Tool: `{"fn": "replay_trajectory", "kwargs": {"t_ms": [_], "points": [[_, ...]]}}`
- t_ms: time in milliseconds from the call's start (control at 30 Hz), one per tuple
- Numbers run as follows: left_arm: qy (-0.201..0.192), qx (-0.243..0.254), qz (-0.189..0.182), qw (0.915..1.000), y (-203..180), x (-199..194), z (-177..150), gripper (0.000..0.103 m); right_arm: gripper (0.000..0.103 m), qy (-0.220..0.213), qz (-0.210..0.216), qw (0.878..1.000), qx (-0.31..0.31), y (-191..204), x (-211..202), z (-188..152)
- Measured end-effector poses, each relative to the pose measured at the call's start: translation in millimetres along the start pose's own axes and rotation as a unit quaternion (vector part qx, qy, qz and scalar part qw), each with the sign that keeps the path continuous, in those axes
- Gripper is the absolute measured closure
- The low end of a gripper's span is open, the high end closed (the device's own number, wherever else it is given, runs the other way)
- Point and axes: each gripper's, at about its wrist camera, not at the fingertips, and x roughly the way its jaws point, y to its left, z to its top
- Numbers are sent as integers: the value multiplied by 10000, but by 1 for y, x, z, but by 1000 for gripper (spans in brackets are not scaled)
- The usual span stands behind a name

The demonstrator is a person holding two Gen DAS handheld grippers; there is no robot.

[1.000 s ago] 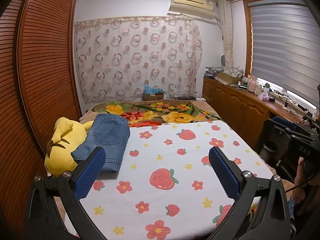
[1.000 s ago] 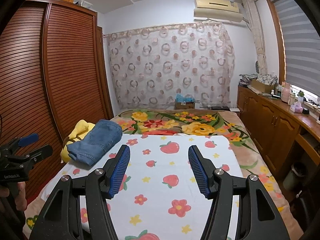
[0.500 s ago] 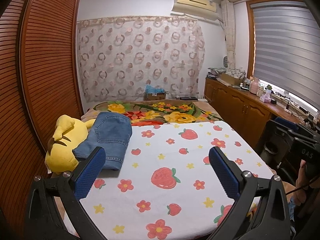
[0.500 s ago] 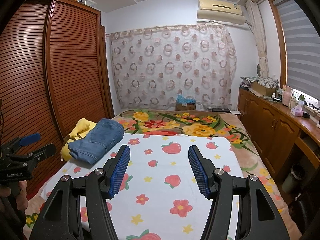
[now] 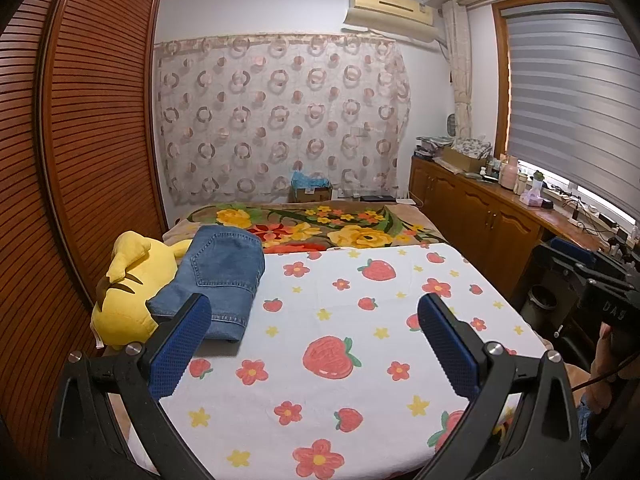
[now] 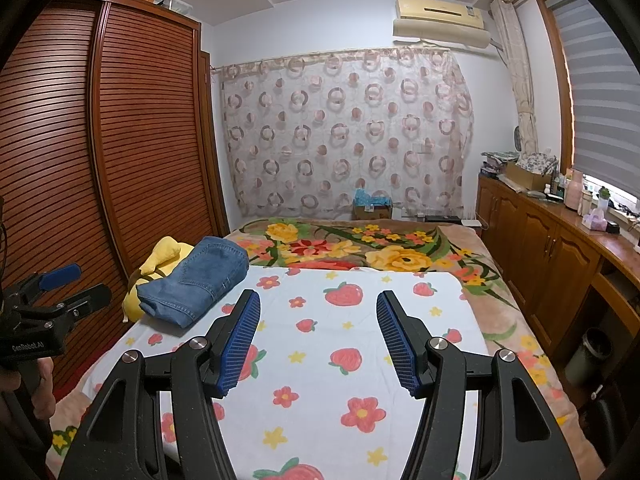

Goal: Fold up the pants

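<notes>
Folded blue jeans [image 5: 224, 276] lie at the far left of the white strawberry-print sheet [image 5: 352, 320], leaning on a yellow plush toy [image 5: 128, 284]. They also show in the right wrist view [image 6: 196, 280]. My left gripper [image 5: 314, 320] is open and empty, held above the near part of the sheet, its left finger just in front of the jeans. My right gripper [image 6: 318, 324] is open and empty above the sheet's middle. The left gripper also shows at the left edge of the right wrist view [image 6: 60, 292].
A floral blanket [image 6: 360, 248] covers the bed's far end. A slatted wooden wardrobe [image 6: 80, 160] stands along the left. Wooden cabinets [image 6: 552, 256] with clutter on top run along the right under the window. A cardboard box [image 5: 312, 192] sits by the curtain.
Both grippers have drifted slightly back and up, so the view has shifted a little. The jeans and toy have not moved. Both grippers stay open.
</notes>
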Motion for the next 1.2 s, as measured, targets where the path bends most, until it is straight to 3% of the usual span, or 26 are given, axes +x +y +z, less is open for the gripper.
{"fn": "replay_trajectory", "kwargs": {"t_ms": [1200], "points": [[-17,7,5,10000,1,1,-2,0,40,-16,29,10000,-4,-4,2,1]]}}
